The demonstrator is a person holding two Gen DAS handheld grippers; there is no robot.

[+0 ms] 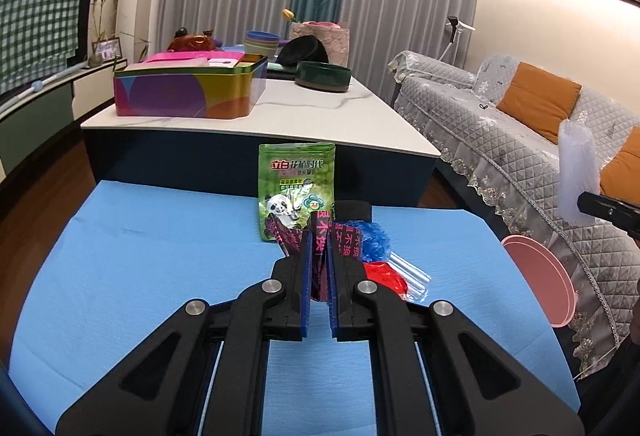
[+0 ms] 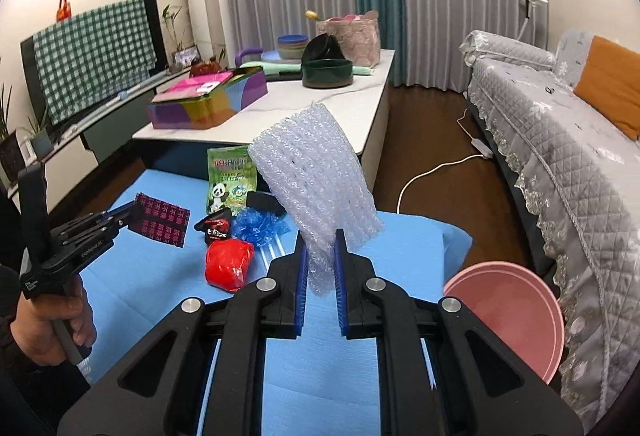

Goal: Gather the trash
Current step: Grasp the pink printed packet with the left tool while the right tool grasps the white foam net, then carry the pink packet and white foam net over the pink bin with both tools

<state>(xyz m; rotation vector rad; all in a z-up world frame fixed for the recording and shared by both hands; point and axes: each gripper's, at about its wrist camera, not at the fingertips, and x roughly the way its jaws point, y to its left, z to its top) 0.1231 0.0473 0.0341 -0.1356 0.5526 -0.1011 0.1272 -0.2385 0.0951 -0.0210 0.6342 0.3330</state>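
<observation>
Blue mat point(image 2: 152, 276) spread over low table, trash clustered near its far middle; behind it white marble-top table point(image 1: 360, 116) w/ multicolour tin box point(image 1: 188, 88) and dark green bowl point(image 1: 323, 76); grey quilted sofa point(image 2: 560, 140) at right w/ orange cushion point(image 2: 608, 84).

Pink basin point(image 2: 516, 316) just off mat's right edge, tilted toward viewer, empty as far as visible.

Bubble wrap sheet point(image 2: 316, 172) pinched at its lower end in right gripper point(image 2: 321, 268), jaws narrow, pads pressing it; rest of sheet standing up above mat, clear of other trash; same sheet seen far right in left wrist view point(image 1: 576, 172).

Green panda pouch point(image 2: 230, 176) upright at mat's far edge.

Black wrapper w/ pink characters point(image 2: 162, 218) clamped in left gripper point(image 1: 319, 268), jaws nearly together; held off mat, left of trash pile; person's hand point(image 2: 52, 324) round that gripper's handle.

Still on mat: red crumpled bag point(image 2: 228, 268), blue crinkled plastic point(image 2: 258, 224) just beyond it, black-red snack wrapper point(image 2: 216, 228) left of blue, clear plastic strip point(image 1: 412, 272) beside red, partly hidden.
</observation>
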